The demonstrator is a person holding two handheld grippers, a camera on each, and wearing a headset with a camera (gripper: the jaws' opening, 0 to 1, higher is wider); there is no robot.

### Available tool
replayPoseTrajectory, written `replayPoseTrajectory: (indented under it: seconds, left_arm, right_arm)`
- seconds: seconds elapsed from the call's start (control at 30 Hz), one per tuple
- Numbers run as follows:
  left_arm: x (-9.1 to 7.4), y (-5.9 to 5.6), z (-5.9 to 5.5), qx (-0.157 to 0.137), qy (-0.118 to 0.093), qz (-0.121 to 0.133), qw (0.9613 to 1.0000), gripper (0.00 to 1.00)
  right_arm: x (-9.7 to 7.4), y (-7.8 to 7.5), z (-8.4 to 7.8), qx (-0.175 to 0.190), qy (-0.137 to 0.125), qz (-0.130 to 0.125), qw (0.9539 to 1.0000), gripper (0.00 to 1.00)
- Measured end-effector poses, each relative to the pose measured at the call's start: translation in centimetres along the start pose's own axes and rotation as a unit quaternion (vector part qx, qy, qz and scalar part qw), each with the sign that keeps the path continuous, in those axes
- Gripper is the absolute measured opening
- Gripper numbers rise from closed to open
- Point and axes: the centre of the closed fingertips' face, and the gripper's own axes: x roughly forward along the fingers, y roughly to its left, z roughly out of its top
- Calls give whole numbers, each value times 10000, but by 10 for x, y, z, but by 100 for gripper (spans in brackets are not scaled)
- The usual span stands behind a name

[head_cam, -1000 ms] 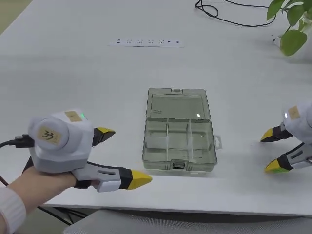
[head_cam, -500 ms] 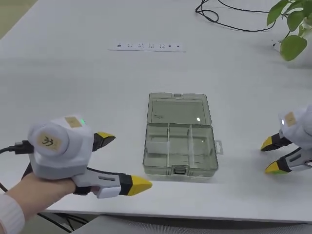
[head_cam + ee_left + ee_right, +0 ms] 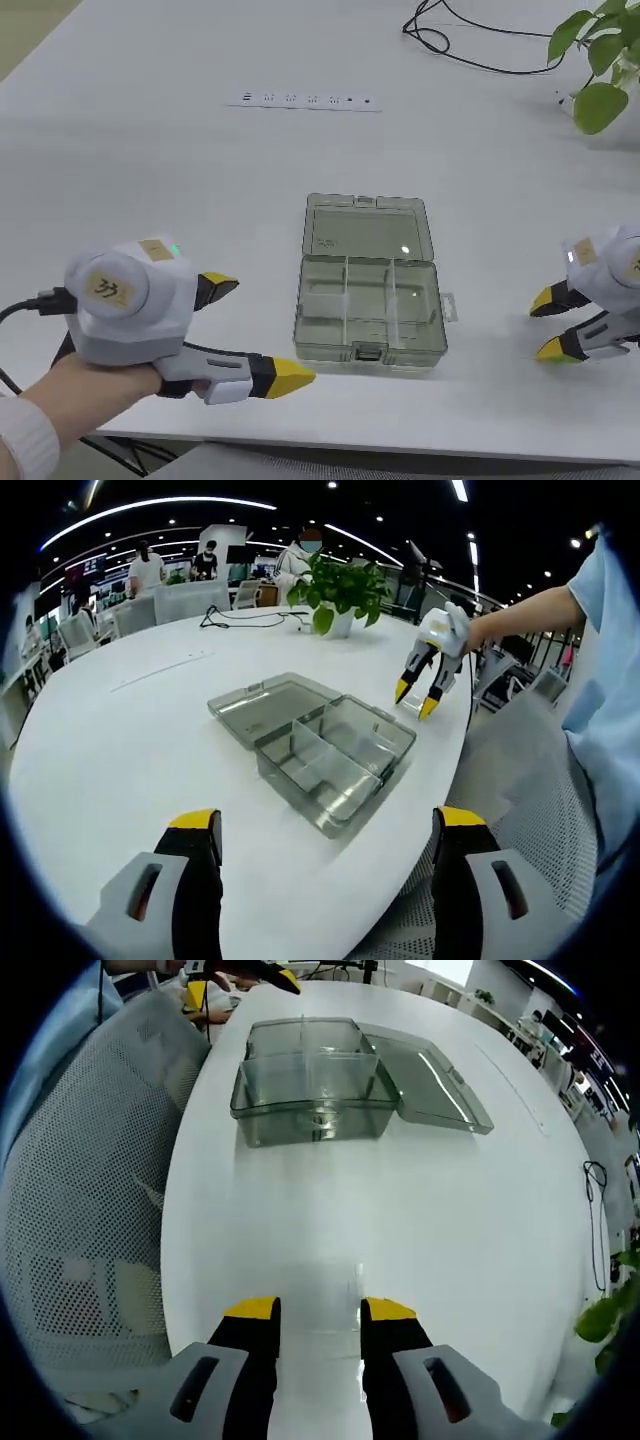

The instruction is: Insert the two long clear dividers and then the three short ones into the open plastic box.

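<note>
- Your left gripper (image 3: 268,330) is near the open plastic box (image 3: 330,350), jaws wide apart.
- Your right gripper (image 3: 540,332) is over the table (image 3: 200,180), jaws a little apart.

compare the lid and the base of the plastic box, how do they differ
The lid lies folded back flat on the table, on the far side. The base sits nearer the person. The lid is shallow and undivided, while the base is deeper and clear dividers split it into compartments. Both are the same smoky see-through plastic, have a similar outline and are joined along one long edge.
</note>
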Motion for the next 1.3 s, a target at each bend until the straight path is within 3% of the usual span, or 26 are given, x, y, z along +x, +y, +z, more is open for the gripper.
replayPoseTrajectory:
  seconds: [0.2, 0.5, 0.6, 0.9, 1.0, 1.1, 1.3]
  left_arm:
    - [1, 4, 6, -506, -222, 55, 9985, 86]
    - [12, -8, 17, -486, -319, -100, 9983, 83]
    - [17, -13, 28, -581, -394, -203, 9973, 80]
    - [30, -25, 58, -1106, -688, -509, 9902, 65]
    - [37, -34, 60, -1213, -584, -722, 9883, 51]
    - [42, -41, 62, -1302, -494, -842, 9867, 50]
    - [52, -58, 67, -1490, -405, -1152, 9813, 37]
  right_arm:
    - [-12, 1, 23, -65, -277, -228, 9993, 32]
    - [-30, -1, 65, -235, -686, -687, 9950, 32]
    - [-30, -12, 72, -271, -774, -840, 9931, 32]
    - [-39, 4, 122, -679, -1038, -1104, 9861, 32]
    - [-40, 10, 136, -891, -1039, -1117, 9843, 32]
    - [-42, 15, 149, -1090, -1035, -1217, 9811, 32]
    - [-49, 23, 175, -1365, -1184, -1371, 9739, 32]
